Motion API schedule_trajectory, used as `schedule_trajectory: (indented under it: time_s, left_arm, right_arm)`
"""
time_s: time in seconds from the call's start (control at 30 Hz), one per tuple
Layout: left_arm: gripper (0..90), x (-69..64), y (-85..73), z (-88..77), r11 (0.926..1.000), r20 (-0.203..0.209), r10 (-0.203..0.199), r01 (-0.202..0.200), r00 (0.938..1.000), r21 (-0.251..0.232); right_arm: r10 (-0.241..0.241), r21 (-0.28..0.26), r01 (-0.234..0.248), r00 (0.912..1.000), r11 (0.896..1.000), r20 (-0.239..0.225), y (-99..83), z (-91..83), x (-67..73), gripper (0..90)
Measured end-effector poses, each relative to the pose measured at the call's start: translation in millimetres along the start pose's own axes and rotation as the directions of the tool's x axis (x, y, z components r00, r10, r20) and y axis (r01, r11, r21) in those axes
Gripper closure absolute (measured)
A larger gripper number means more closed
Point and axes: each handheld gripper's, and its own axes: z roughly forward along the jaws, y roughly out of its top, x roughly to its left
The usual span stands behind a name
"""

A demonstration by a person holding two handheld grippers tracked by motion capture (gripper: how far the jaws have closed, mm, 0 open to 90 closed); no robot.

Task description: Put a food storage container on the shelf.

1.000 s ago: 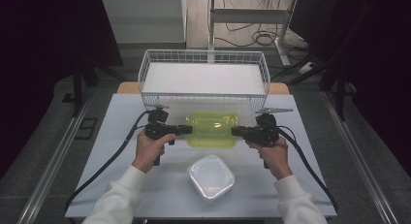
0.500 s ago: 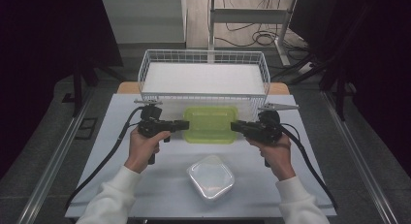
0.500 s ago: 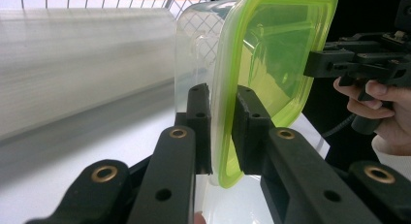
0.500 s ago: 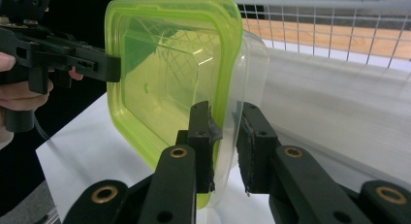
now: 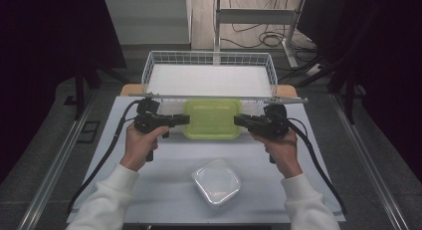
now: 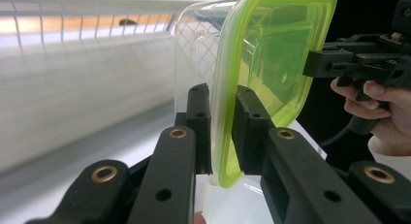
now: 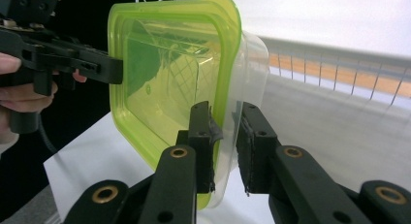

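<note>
A clear container with a green lid (image 5: 211,118) hangs above the table just in front of the wire basket, lid facing up. My left gripper (image 5: 186,119) is shut on its left rim and my right gripper (image 5: 236,121) is shut on its right rim. In the left gripper view the jaws (image 6: 223,132) pinch the green lid edge (image 6: 271,64), with the other gripper (image 6: 310,64) at the far rim. In the right gripper view the jaws (image 7: 225,132) clamp the lid and clear wall (image 7: 165,78), and the left gripper (image 7: 116,71) holds the opposite side.
A white wire basket (image 5: 149,70) with a pale floor stands at the back of the table. A second clear container (image 5: 216,181) sits on the light mat (image 5: 164,190) near the front edge, between the person's forearms. Cables trail from both grippers.
Both grippers have risen together with the green-lidded container held between them, moving it up off the table and closer to the basket's front wall.
</note>
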Motion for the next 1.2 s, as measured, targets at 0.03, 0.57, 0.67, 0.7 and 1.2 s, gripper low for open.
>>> schedule_trajectory:
  time_s: [0.03, 0.57, 0.67, 0.7, 1.2]
  left_arm:
    - [79.5, -0.7, 2.3, -1.5, 1.0000, 0.000, 0.000, 0.000, 1.0000, -0.004]
    - [79.5, -5.9, 34.0, -12.8, 0.9994, -0.010, 0.016, -0.017, 0.9998, -0.029]
    - [79.5, -7.2, 39.2, -13.4, 0.9992, -0.011, 0.024, -0.024, 0.9996, -0.033]
    - [79.5, -7.7, 40.1, -13.6, 0.9991, -0.011, 0.023, -0.023, 0.9997, -0.036]
    - [79.6, -4.4, 64.3, -12.4, 0.9987, -0.008, 0.026, -0.027, 0.9996, -0.044]
  right_arm:
    - [-0.007, -0.001, 0.007, 1.0000, 1.000, 0.002, 3.0, -0.2, 0.8, 76.6]
    - [-0.031, -0.029, 0.031, 0.9995, 0.999, 0.007, 38.0, -2.9, 4.4, 76.7]
    - [-0.032, -0.043, 0.032, 0.9995, 0.999, 0.002, 43.4, -4.4, 3.0, 76.7]
    - [-0.032, -0.043, 0.032, 0.9995, 0.999, 0.002, 43.4, -4.4, 3.0, 76.7]
    - [-0.023, -0.049, 0.023, 0.9996, 0.999, -0.013, 66.1, -4.6, -5.5, 76.9]
